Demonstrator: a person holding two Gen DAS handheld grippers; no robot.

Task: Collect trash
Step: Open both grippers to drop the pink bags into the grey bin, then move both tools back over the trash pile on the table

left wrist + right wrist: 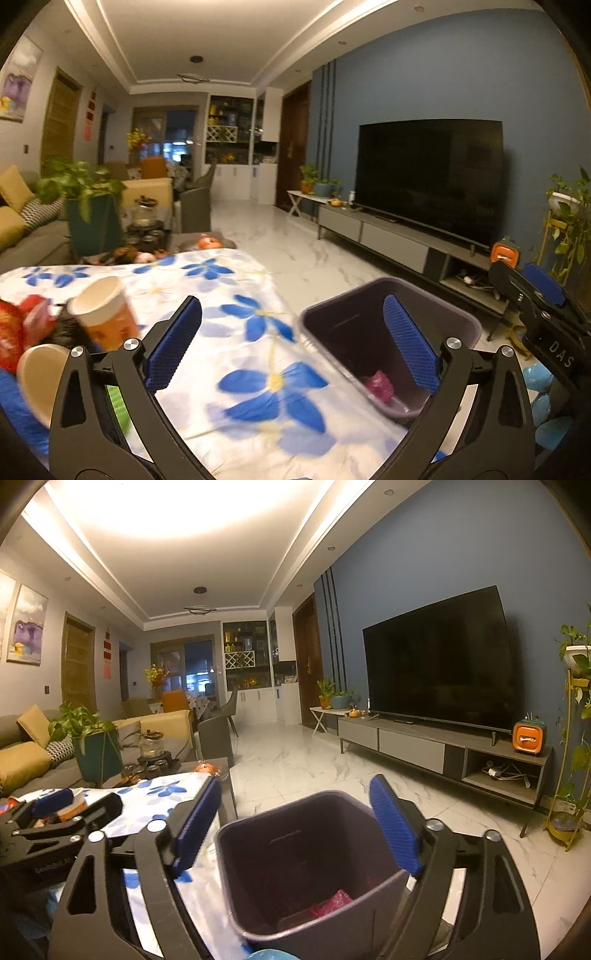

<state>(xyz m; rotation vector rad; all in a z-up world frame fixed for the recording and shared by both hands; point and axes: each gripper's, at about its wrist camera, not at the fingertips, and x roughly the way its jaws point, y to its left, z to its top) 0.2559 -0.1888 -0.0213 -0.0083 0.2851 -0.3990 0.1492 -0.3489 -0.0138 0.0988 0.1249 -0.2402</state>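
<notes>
Right wrist view, purple bin (310, 867), pink wrapper (332, 904) inside

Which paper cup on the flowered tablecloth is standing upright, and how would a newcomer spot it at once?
Start at the table with the white cloth printed with blue flowers, beside the dark trash bin. At its left end sits a clutter of red wrappers, and the upright paper cup stands there. Its orange-printed side and upward-facing mouth set it apart from the other paper cup, which lies tipped with its mouth facing sideways.

Dark television (439, 657) on grey cabinet (424, 746), potted plant (86, 206) beside sofa (26, 753)
</notes>
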